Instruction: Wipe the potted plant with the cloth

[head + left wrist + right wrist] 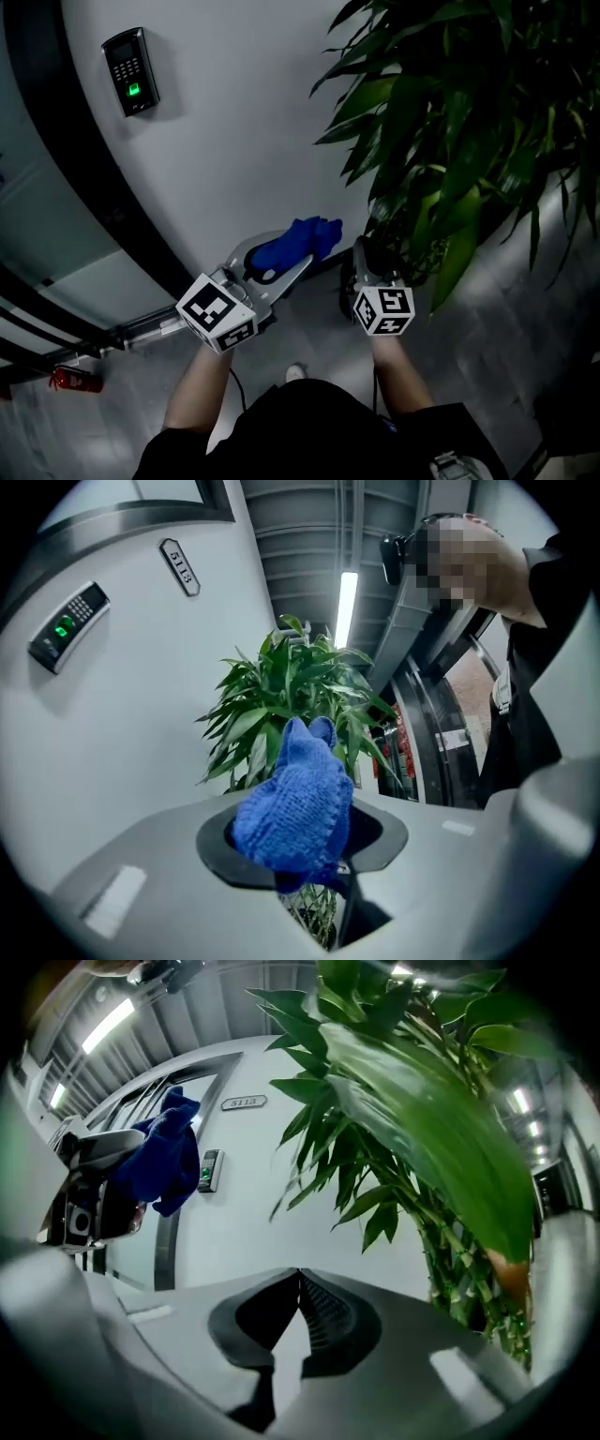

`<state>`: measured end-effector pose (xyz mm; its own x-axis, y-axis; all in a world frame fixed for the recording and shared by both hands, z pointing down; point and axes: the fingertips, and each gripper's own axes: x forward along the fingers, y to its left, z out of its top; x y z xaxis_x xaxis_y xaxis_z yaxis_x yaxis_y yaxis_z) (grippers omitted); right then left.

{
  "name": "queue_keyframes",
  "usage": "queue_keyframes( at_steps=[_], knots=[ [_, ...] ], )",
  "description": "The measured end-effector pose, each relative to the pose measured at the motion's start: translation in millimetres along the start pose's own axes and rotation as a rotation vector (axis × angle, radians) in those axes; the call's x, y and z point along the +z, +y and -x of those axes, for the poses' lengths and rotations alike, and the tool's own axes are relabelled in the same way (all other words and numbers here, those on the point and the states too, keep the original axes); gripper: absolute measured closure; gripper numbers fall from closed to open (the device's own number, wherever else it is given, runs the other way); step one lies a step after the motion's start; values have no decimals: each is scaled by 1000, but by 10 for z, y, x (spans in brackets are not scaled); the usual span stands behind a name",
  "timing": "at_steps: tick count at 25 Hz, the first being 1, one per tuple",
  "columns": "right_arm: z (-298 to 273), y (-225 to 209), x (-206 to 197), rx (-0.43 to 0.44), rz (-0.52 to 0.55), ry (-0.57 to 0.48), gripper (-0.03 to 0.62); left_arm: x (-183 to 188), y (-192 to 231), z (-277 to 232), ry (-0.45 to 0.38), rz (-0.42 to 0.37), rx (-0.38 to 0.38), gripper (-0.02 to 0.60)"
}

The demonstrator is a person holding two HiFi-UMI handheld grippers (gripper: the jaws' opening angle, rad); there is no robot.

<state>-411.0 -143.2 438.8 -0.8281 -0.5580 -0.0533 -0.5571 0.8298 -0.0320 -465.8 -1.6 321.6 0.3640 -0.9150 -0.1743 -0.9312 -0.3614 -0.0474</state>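
Note:
A blue knitted cloth [298, 240] is bunched up in my left gripper [283, 266], which is shut on it; the cloth [295, 808] hides the jaw tips in the left gripper view. The potted plant [459, 122], with long dark green leaves, fills the upper right, and its leaves [422, 1119] and thin stems hang close over my right gripper [298, 1277]. The right gripper [368, 248] is shut with nothing in it, just below the lowest leaves. The cloth [164, 1162] is held left of the plant, apart from the leaves. The pot is hidden.
A curved white wall [216, 141] behind the plant carries an access keypad [131, 70] with a green light and a door number plate [180, 566]. A red fire extinguisher [73, 380] lies at lower left. The floor is glossy grey.

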Motion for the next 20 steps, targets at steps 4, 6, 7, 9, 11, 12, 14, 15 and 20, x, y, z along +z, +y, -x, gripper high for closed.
queue_keyframes(
  at_steps=[4, 6, 7, 9, 11, 12, 14, 15, 20],
  knots=[
    [-99, -332, 163, -102, -15, -66, 591, 251, 79, -347, -53, -91, -111, 426],
    [-136, -416, 273, -148, -9, -96, 591, 357, 83, -475, -60, -127, -164, 426],
    [-156, -426, 335, -169, 4, -110, 591, 411, 71, -530, -66, -139, -203, 426],
    [-190, -456, 485, -212, 37, -140, 591, 540, 8, -650, -90, -166, -305, 426],
    [-188, -506, 644, -248, 48, -170, 591, 666, -91, -780, -115, -209, -399, 426],
    [-176, -525, 717, -261, 50, -183, 591, 715, -136, -844, -117, -234, -430, 426],
    [-152, -548, 849, -284, 59, -209, 591, 800, -181, -974, -109, -280, -456, 426],
    [-140, -555, 907, -295, 66, -222, 591, 849, -178, -1041, -108, -297, -456, 426],
    [-99, -511, 1150, -317, 105, -265, 591, 1171, -83, -1373, -156, -373, -441, 426]
  ],
)
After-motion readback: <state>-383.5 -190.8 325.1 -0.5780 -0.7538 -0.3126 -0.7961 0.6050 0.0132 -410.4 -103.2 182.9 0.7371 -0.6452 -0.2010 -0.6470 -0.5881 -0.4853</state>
